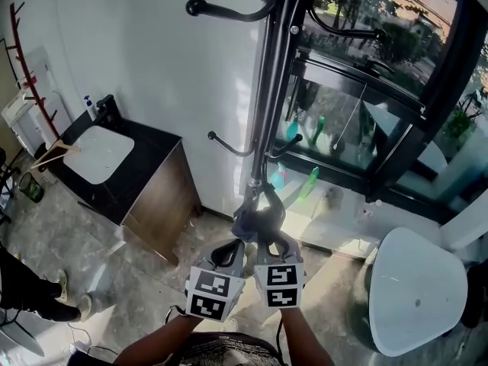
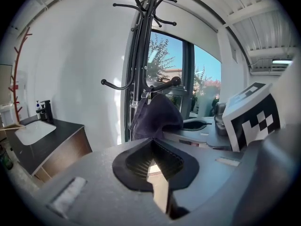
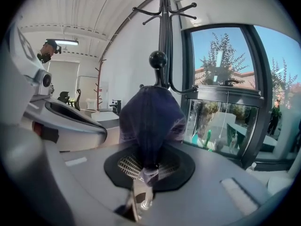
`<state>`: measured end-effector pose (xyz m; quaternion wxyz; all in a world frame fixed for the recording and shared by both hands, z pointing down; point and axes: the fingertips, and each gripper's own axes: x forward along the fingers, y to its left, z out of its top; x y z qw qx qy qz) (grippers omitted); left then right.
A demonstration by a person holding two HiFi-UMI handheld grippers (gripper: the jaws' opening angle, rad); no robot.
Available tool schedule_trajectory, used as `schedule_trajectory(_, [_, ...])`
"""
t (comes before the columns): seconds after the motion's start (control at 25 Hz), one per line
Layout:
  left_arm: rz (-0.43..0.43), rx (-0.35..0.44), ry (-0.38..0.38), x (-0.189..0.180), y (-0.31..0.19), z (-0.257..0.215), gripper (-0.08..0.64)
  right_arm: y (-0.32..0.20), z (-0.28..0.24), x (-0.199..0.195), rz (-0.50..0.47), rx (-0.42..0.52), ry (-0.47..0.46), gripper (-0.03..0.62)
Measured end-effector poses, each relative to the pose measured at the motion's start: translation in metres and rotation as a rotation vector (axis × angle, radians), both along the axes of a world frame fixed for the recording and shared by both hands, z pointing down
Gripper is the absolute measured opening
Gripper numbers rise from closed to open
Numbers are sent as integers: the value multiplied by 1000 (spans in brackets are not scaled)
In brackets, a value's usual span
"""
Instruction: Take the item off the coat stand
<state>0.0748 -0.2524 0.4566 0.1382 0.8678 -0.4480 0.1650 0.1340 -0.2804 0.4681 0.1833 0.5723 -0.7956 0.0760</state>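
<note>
A black coat stand [image 1: 271, 90] rises in front of me, next to the window. A dark blue cloth item [image 1: 250, 218] hangs from one of its low knobbed hooks [image 3: 158, 59]. My right gripper [image 1: 263, 229] is shut on the lower part of the cloth item [image 3: 150, 121], and a fold of fabric is pinched between its pads [image 3: 146, 166]. My left gripper [image 1: 231, 248] sits just left of it and a little lower, shut with nothing between its jaws [image 2: 151, 147]. In the left gripper view the cloth item [image 2: 157, 117] hangs just ahead of the jaws, apart from them.
A dark cabinet with a white basin [image 1: 99, 155] stands against the wall on the left. A black-framed window [image 1: 381, 90] fills the right side, with bottles [image 1: 313, 181] on its sill. A white rounded fixture [image 1: 415, 292] is at lower right. A person's legs [image 1: 30, 288] show at far left.
</note>
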Motion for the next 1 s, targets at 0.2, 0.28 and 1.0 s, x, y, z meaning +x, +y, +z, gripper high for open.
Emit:
schedule_trajectory(0.2, [10,10,2,-2,6,-4,2,5,-13,6,37,54,16,34])
schedule_trajectory(0.28, [14,12,2,-4,7,-5,2,6,-19,8,55,74,16,32])
schedule_trajectory(1.0, [45,46,50,-22,30,-25,2,48,-49,14,164,157,39,32])
